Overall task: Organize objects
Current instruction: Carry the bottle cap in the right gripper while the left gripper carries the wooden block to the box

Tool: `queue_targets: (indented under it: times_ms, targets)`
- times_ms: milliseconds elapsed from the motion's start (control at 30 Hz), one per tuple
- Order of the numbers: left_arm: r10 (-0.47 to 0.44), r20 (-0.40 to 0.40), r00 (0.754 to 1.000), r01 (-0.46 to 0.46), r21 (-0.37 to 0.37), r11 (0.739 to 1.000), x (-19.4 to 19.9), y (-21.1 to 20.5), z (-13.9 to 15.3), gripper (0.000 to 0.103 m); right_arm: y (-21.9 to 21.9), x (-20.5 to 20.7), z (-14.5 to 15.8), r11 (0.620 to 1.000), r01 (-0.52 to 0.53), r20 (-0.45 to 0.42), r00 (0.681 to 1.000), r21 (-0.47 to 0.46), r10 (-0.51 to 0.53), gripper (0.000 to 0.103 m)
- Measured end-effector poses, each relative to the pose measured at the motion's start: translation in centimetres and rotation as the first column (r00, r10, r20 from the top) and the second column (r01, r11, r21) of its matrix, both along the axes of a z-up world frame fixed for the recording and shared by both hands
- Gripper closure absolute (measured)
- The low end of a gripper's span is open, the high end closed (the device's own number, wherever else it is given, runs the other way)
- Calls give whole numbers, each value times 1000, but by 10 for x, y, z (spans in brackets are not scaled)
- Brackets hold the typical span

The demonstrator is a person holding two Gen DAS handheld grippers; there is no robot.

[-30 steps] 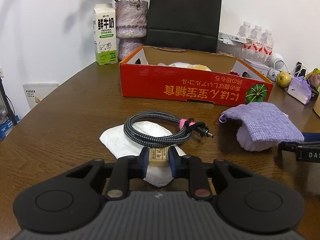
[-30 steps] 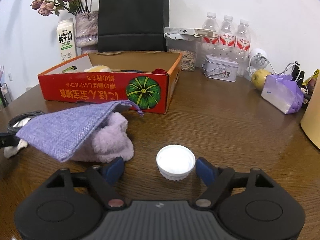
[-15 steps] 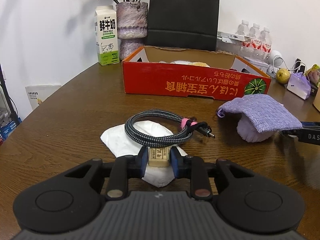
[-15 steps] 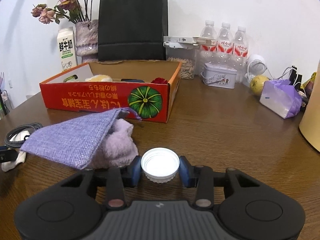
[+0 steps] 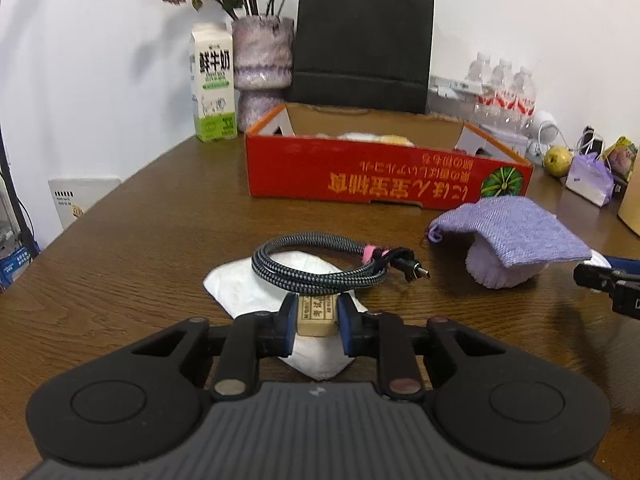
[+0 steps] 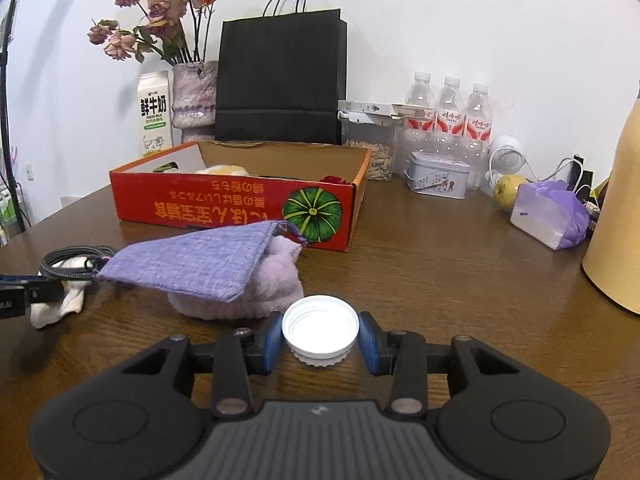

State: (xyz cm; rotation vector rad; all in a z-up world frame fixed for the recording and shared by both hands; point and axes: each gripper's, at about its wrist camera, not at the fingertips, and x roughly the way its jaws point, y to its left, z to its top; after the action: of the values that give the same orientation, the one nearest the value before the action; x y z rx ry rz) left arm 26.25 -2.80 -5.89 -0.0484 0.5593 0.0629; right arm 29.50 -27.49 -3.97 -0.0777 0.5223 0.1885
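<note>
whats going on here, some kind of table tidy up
A person is tidying a wooden table with two handheld grippers. The left gripper is shut on a small tan block above a white tissue. The right gripper clamps a white bottle cap. A red cardboard box sits behind.

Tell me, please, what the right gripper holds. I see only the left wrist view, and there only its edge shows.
Observer: The right gripper is shut on a white cap, open side up. Its jaws have just been closing on it.
Operator: Is the near right corner of the red box free inside?
Observer: Not fully. A small red thing lies in that corner.
Operator: What stands to the right of the box?
Observer: A metal tin, in front of the water bottles.
</note>
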Motion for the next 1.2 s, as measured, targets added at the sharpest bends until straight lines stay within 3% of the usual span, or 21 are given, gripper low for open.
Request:
queue_targets:
  times_ms: [400, 633, 1200]
  targets:
    - [4, 107, 994, -5, 10, 1000, -49, 11, 40, 82, 7, -13, 2, 1000, 13, 21, 1000, -5, -13, 64]
    - [10, 161, 987, -16, 42, 999, -43, 13, 62, 82, 13, -22, 3, 1000, 15, 23, 1000, 1, -15, 64]
    - [12, 123, 992, -16, 28, 999, -38, 18, 56, 82, 16, -35, 5, 1000, 5, 42, 999, 27, -6, 64]
